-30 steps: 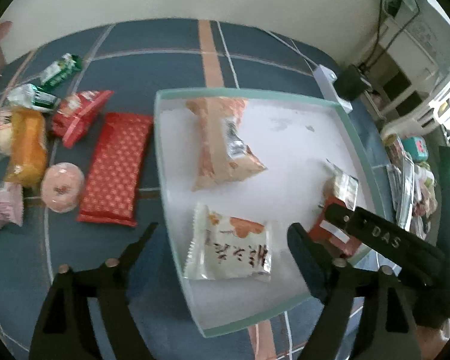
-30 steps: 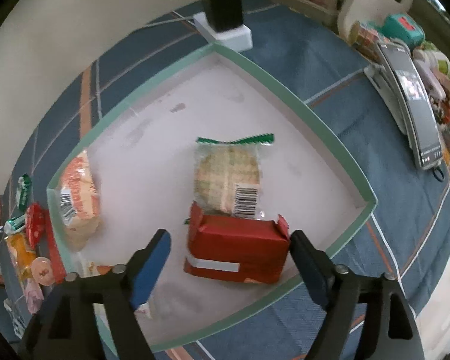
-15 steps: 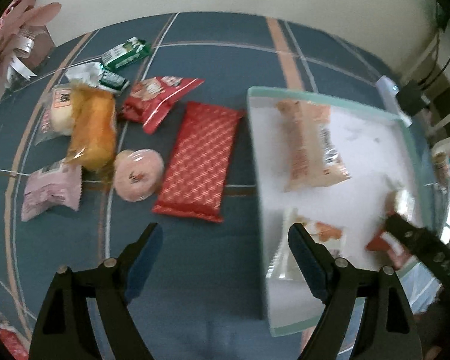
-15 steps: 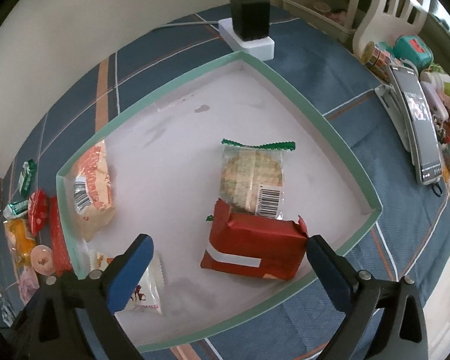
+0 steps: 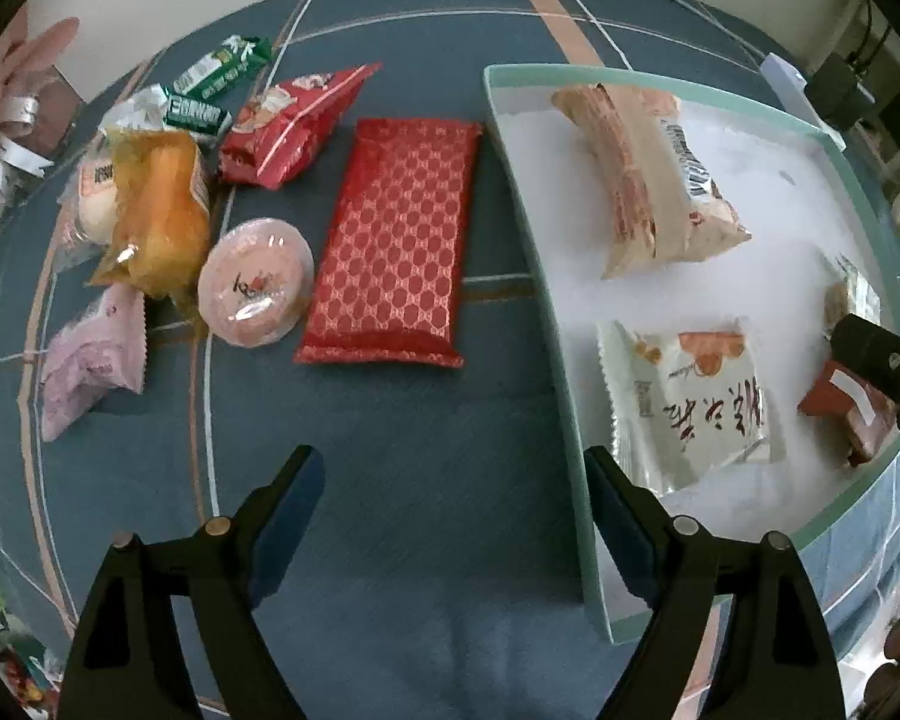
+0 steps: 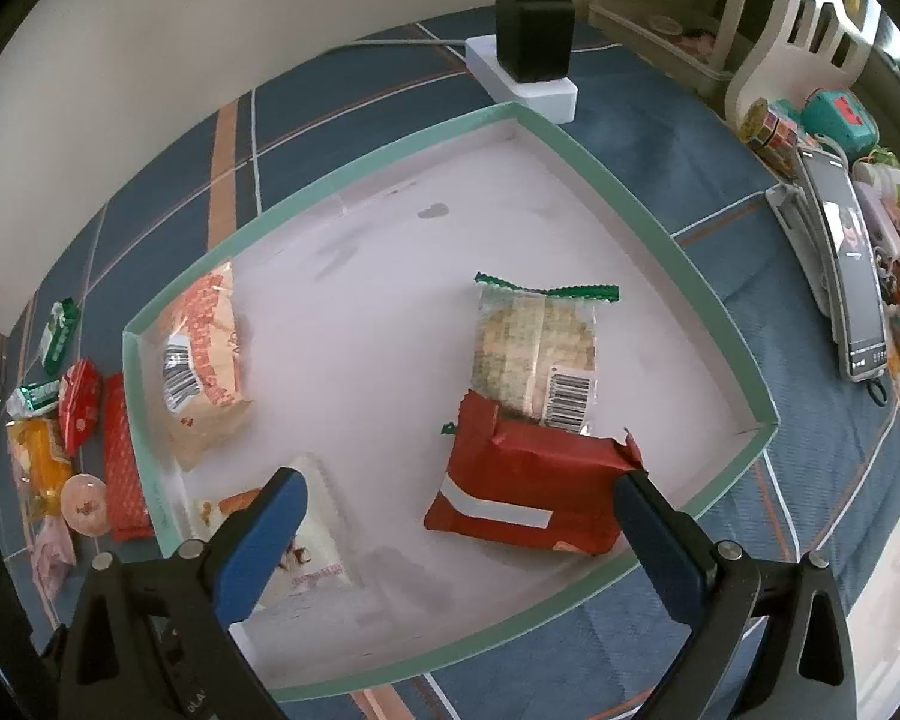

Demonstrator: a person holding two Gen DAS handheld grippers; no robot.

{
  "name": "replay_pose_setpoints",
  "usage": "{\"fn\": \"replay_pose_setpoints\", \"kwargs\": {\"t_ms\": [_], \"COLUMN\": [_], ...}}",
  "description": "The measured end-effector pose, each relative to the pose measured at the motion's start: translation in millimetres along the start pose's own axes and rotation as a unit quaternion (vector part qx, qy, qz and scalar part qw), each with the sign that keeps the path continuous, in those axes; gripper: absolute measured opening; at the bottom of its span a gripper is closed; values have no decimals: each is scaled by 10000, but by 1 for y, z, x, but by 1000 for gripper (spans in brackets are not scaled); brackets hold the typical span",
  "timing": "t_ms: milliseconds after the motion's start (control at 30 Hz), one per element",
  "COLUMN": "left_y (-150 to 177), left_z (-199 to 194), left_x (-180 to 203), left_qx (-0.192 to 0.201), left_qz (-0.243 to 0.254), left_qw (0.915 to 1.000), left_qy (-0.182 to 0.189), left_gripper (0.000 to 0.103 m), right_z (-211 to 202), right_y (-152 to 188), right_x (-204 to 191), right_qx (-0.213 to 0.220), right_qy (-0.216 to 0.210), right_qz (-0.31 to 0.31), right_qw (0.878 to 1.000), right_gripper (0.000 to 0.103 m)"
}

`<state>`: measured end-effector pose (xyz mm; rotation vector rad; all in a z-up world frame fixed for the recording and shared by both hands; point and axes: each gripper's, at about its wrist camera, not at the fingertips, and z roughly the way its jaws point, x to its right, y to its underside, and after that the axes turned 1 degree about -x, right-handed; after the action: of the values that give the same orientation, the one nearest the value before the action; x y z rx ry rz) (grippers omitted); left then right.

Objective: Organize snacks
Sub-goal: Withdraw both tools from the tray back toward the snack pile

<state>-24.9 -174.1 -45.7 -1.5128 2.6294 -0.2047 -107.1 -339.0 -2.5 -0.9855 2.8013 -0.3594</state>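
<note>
While both grippers gape empty, flat crinkly foil red pack (image 5: pixel 393 238) lies beside shallow cardboard tray (image 5: pixel 534 252) w/ mint rim

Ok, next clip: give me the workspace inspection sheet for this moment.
Surface: blue plaid cloth over the table.
Job's things: green-rimmed tray holds four snack packs, among them a red pack overlapping a cracker pack; long red patterned pack and other snacks lie loose on the cloth beside it.
Clutter: phone and small items off the tray's far side.
Grippers: left claw open over cloth; right claw open over tray.
Cables: black adapter in a white power strip.
Surroundings: pale wall, white chair.
</note>
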Motion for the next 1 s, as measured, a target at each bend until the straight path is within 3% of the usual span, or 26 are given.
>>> {"fn": "replay_pose_setpoints", "kwargs": {"t_ms": [500,667,833,1000], "left_y": [4,-3,-8,-6], "left_z": [-5,-24,-50,-66], "left_x": [-58,-68,-98,-146], "left_qx": [-37,205,520,779], "left_qz": [-544,-607,-1047,-1714], "left_qw": [9984,9977,9929,9821], "left_qy": [134,226,210,-44], "left_gripper": [87,87,87,88], "right_z": [2,1,-4,-3], "right_y": [3,7,10,18], "right_x": [-24,-40,-52,-68], "right_qx": [25,44,171,169], "right_qy": [90,0,-30,-115], "right_qz": [-380,-608,-728,-954], "right_qw": [9992,9981,9972,9952], "right_gripper": [103,103,103,103]}}
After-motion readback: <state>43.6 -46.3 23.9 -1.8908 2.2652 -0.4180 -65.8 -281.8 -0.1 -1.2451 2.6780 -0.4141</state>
